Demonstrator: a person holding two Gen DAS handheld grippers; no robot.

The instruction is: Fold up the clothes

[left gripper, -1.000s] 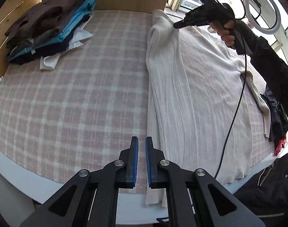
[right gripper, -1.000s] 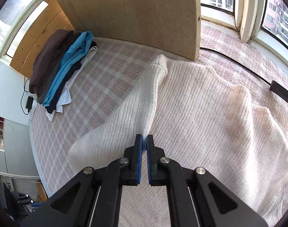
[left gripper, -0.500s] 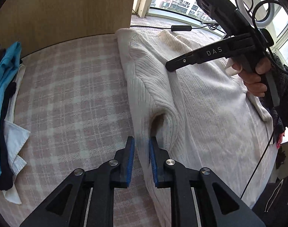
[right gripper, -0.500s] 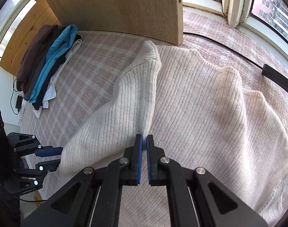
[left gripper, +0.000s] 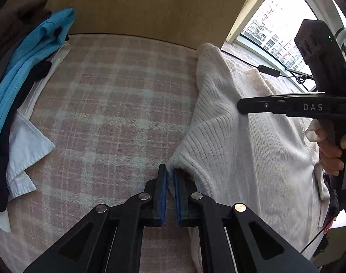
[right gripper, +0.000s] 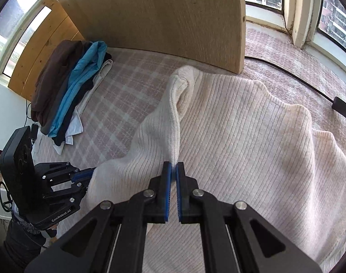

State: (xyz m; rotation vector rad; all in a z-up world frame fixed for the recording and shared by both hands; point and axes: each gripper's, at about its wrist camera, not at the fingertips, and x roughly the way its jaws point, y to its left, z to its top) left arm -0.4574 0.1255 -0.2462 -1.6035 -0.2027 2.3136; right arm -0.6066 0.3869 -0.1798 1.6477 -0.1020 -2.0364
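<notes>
A cream ribbed sweater (left gripper: 252, 150) lies spread on the pink plaid bed cover (left gripper: 109, 104); it also shows in the right wrist view (right gripper: 241, 136). My left gripper (left gripper: 170, 173) is shut on the sweater's left edge, which is lifted into a fold. My right gripper (right gripper: 173, 168) is shut on a raised ridge of the same left edge, further up towards the collar end (right gripper: 184, 77). The right gripper also appears in the left wrist view (left gripper: 241, 107), and the left gripper in the right wrist view (right gripper: 88, 175).
A stack of folded clothes, brown, blue, dark and white (right gripper: 68, 91), lies at the bed's far left (left gripper: 25, 86). A wooden headboard (right gripper: 161, 16) stands behind. A black cable (right gripper: 297, 75) runs along the window side. Dark clothing lies at the right edge (left gripper: 332, 216).
My left gripper has moved in to the sweater's left edge and shut on it, lifting it. My right gripper stays shut on the ridge and has drawn it a little higher.
</notes>
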